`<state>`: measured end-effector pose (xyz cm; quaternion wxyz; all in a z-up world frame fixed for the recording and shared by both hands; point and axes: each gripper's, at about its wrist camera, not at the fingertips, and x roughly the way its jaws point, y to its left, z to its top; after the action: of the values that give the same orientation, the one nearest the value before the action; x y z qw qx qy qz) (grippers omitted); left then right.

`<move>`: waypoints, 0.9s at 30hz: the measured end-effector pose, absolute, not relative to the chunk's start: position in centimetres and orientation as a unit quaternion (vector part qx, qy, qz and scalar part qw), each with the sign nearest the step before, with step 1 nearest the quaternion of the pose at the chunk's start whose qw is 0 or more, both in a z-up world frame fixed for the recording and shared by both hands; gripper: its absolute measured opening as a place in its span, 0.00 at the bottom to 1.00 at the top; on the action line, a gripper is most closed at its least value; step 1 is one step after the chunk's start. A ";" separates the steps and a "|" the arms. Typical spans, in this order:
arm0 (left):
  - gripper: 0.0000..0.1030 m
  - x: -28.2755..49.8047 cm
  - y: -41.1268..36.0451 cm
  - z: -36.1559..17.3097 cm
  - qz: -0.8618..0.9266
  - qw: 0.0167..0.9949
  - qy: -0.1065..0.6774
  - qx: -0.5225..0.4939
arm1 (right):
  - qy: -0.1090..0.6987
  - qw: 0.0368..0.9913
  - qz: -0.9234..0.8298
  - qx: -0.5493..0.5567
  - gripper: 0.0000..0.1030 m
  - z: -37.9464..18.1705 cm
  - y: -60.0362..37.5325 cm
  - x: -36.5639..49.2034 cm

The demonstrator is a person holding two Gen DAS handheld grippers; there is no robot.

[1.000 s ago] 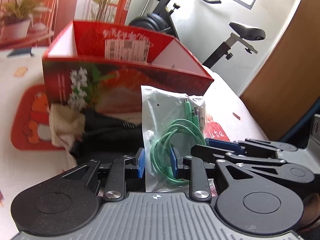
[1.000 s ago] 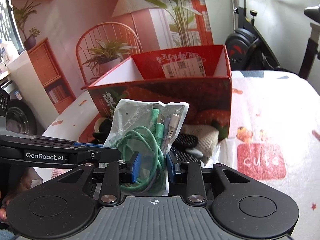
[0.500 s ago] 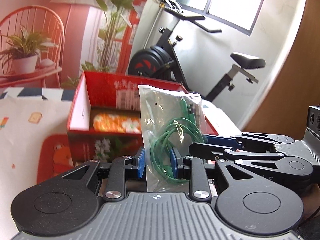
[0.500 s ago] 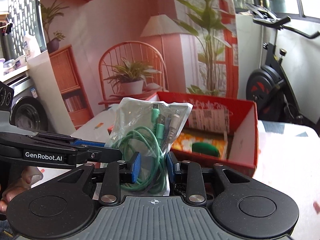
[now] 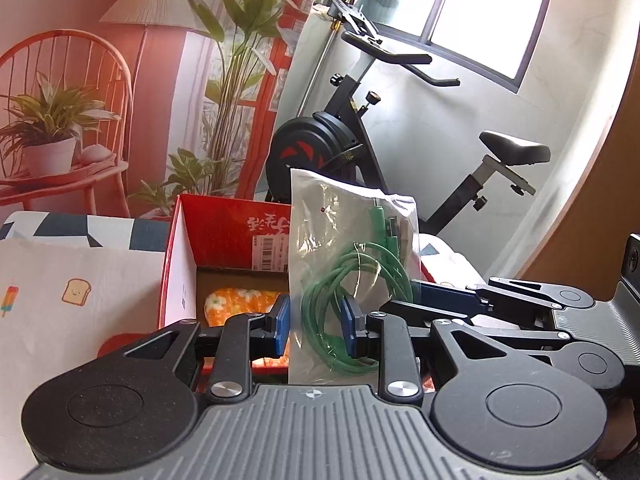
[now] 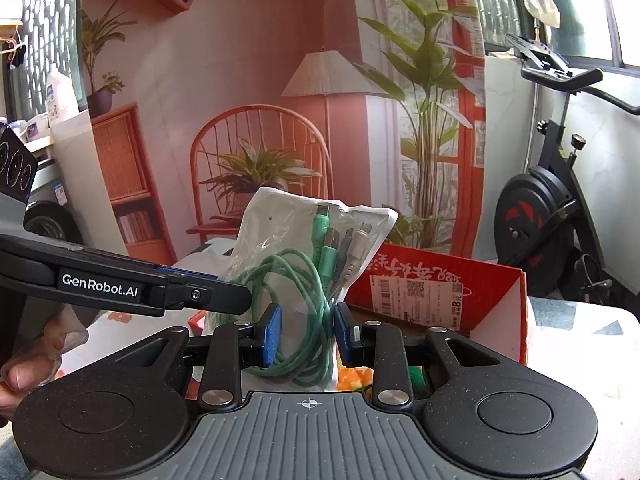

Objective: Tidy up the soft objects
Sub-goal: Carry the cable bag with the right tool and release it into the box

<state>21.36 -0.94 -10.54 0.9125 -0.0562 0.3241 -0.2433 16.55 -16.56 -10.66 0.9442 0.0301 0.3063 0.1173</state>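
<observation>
Two claws clamped on one item: left claw (image 5: 314, 322) and right claw (image 6: 306, 334), each nearly closed, blue pads pinching lower part of clear plastic bag of coiled green cable (image 5: 352, 264), seen again in right view (image 6: 304, 276). Bag held upright, clear of surface, above near edge of open red cardboard box (image 5: 224, 220). Right claw visible from left view reaching in from side (image 5: 460, 304); left claw likewise in right view (image 6: 168, 288).

Handling, judged: light; film thin, crinkly, probably slippery between pads; cable coil inside soft and springy, plugs (image 6: 340, 240) bunched near top as only stiff parts. Top half of bag unsupported, likely to flop if tilted. Best hold low on bag, across coil itself, as now; grip on bare film alone likely to slide.

Box contents: orange floral soft item (image 5: 236, 304) on floor of box; small green thing (image 6: 416, 376) beside it, identity unclear. Shipping label (image 6: 416, 294) on inner far wall.

Beyond: patterned cloth over surface (image 5: 72, 292), exercise bike (image 5: 360, 128), printed backdrop of chair, lamp, plants. Fingers of a hand (image 6: 28, 368) at left edge of right view.
</observation>
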 end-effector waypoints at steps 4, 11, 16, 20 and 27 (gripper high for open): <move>0.27 22.2 -1.0 -10.3 -0.241 0.916 0.317 -0.054 | 0.301 0.946 0.116 0.042 0.27 -10.5 -17.0 18.0; 0.27 25.3 -1.0 -11.1 -0.221 0.918 0.324 -0.054 | 0.297 0.948 0.113 0.006 0.27 -12.1 -16.3 21.3; 0.27 27.1 -1.1 -12.4 -0.206 0.917 0.340 -0.038 | 0.316 0.943 0.105 0.020 0.27 -14.3 -15.9 23.4; 0.27 28.2 -1.1 -13.8 -0.198 0.910 0.364 -0.026 | 0.343 0.933 0.100 0.035 0.27 -16.1 -15.8 24.8; 0.28 28.9 -1.0 -15.4 -0.193 0.899 0.392 -0.014 | 0.383 0.917 0.089 0.068 0.27 -18.7 -16.0 25.4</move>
<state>28.88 -0.95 -15.43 0.8995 -0.0144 0.3919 -0.1926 25.39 -15.97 -18.70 0.9171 0.0676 0.3826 0.0893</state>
